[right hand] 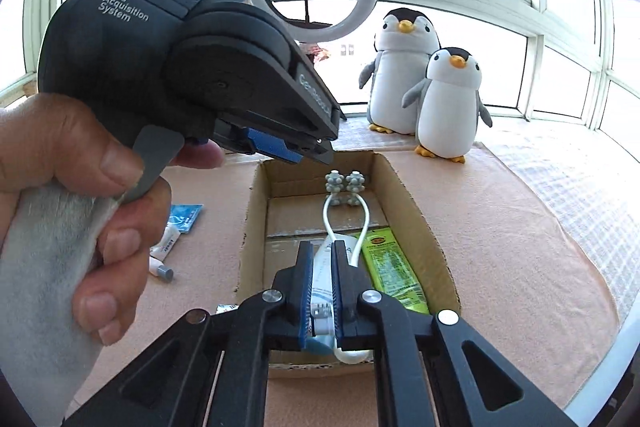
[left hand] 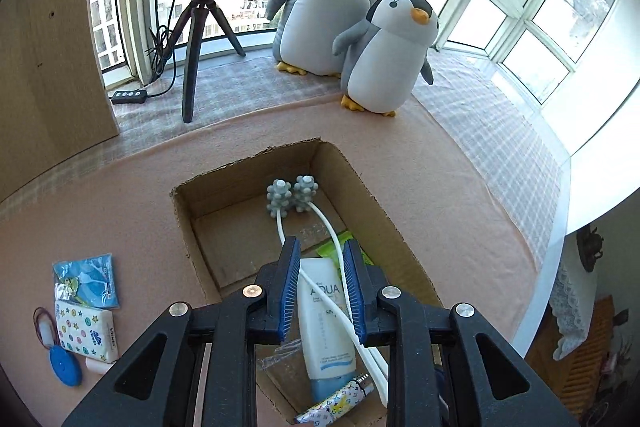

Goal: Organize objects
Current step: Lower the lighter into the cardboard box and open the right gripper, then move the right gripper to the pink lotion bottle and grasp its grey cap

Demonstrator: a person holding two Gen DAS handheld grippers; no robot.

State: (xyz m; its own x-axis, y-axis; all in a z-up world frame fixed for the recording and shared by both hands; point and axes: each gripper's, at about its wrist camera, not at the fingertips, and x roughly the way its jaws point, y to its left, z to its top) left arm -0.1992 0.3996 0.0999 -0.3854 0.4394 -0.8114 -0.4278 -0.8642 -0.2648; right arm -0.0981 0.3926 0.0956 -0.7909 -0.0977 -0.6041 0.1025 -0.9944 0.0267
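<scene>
Both grippers hover over cardboard box [left hand: 320, 163] mid-desk, jaws parted, empty. Massager [left hand: 294, 197], lotion tube [left hand: 326, 323] already inside; tissue pack [left hand: 86, 331] waits near desk's left edge.

Inside the cardboard box [left hand: 256, 183], the left half of the floor lies bare. The roller massager [left hand: 294, 199], lotion tube [left hand: 326, 323] and green packet [right hand: 390, 267] crowd its right half.
</scene>
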